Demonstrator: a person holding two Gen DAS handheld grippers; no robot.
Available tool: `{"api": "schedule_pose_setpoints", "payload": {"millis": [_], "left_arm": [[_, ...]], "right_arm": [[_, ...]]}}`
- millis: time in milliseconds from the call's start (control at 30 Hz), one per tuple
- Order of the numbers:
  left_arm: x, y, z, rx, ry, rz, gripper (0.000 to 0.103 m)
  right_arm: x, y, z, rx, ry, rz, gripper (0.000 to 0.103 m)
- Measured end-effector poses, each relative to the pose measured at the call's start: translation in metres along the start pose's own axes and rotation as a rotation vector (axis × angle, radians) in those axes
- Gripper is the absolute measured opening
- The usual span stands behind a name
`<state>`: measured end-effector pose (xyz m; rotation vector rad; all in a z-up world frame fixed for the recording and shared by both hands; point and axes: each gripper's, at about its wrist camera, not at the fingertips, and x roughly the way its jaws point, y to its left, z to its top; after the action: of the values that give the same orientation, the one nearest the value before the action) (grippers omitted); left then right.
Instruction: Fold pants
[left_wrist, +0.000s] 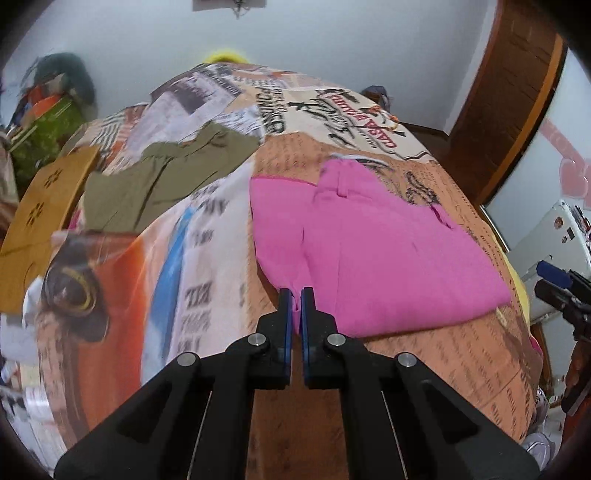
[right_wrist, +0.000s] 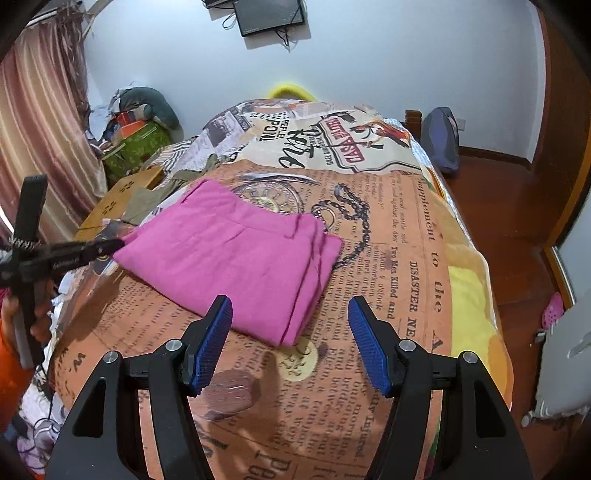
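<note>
Folded pink pants (left_wrist: 388, 251) lie on the bed with its newspaper-print cover (left_wrist: 229, 280). My left gripper (left_wrist: 295, 295) is shut on the pants' near left corner, and pink cloth shows pinched between the blue pads. From the right wrist view, the pants (right_wrist: 236, 258) sit mid-bed, and the left gripper (right_wrist: 114, 243) bites their left corner, held by a hand at the left edge. My right gripper (right_wrist: 290, 304) stands open above the pants' near corner with nothing between its fingers. It also shows at the right edge of the left wrist view as the right gripper (left_wrist: 546, 280).
An olive green garment (left_wrist: 166, 173) lies further up the bed on the left. A wooden stool (left_wrist: 40, 206) stands beside the bed, with a clutter pile (right_wrist: 136, 129) in the corner behind it. Wooden floor (right_wrist: 517, 221) runs along the bed's right side.
</note>
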<state>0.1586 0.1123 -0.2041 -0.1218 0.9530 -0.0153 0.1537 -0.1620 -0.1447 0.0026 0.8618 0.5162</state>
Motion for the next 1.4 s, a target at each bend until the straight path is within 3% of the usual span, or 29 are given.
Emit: {"api": "schedule_pose_setpoints", "payload": {"millis": [167, 300, 367, 467, 600, 700, 767, 967, 1167, 1400], "left_arm": [[-0.004, 0.013, -0.016, 0.009, 0.025, 0.039, 0.005], [-0.002, 0.020, -0.021, 0.052, 0.038, 0.147, 0.007], [0.001, 0.030, -0.024, 0.040, 0.065, 0.164, 0.007], [-0.003, 0.038, -0.022, 0.017, 0.068, 0.146, 0.007], [-0.025, 0.026, -0.005, 0.050, -0.001, 0.095, 0.008], [-0.030, 0.010, 0.014, 0.083, -0.034, 0.046, 0.015], [-0.027, 0.000, 0.026, 0.105, -0.045, 0.026, 0.021], [0.006, -0.034, 0.049, 0.160, -0.027, -0.068, 0.023], [0.063, -0.049, 0.053, 0.203, 0.063, -0.057, 0.023], [0.063, -0.045, 0.045, 0.215, 0.046, -0.060, 0.028]], "right_arm": [[0.005, 0.011, 0.001, -0.019, 0.008, 0.011, 0.061], [0.010, 0.020, 0.004, -0.043, 0.010, 0.023, 0.061], [0.012, 0.024, 0.007, -0.055, 0.007, 0.034, 0.061], [0.015, 0.031, 0.013, -0.079, 0.000, 0.045, 0.061], [0.027, 0.037, 0.025, -0.112, -0.003, 0.053, 0.061], [0.037, 0.042, 0.036, -0.131, -0.005, 0.077, 0.061], [0.046, 0.046, 0.045, -0.133, -0.003, 0.109, 0.061], [0.078, 0.055, 0.060, -0.147, 0.036, 0.173, 0.061], [0.120, 0.056, 0.060, -0.202, 0.135, 0.180, 0.061], [0.124, 0.044, 0.052, -0.163, 0.163, 0.239, 0.061]]}}
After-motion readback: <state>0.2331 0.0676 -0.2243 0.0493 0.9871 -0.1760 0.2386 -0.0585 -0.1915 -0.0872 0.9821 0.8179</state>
